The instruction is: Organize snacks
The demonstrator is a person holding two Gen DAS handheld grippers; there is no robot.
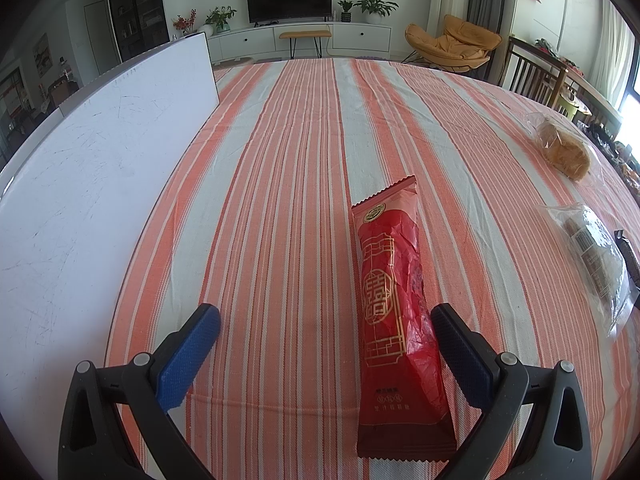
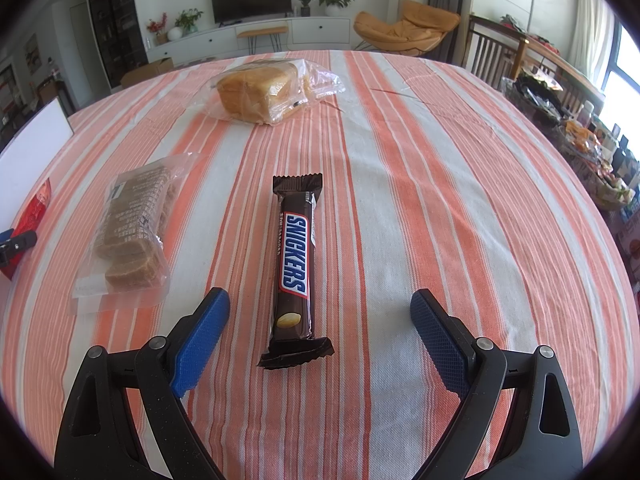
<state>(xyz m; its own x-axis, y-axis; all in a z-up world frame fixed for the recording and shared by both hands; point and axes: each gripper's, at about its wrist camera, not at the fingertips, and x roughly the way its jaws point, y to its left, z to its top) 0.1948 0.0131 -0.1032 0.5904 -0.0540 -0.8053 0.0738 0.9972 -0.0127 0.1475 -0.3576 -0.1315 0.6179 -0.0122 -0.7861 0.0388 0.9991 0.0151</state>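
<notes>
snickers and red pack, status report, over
Left gripper open, red pack by its right finger. Right gripper open, Snickers between fingers, ungrasped. Nothing in the way.

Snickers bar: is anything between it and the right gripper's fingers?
Nothing visible. The Snickers bar lies lengthwise on the striped tablecloth between the open right gripper fingers, its near end inside the gap. The biscuit pack lies off to the left, apart.

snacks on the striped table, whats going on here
A person holds two grippers over a striped tablecloth, sorting snacks. The left gripper is open beside a red snack packet; the right gripper is open around a Snickers bar. Neither is gripped yet. A bagged bread loaf and a clear biscuit pack lie untouched.
</notes>
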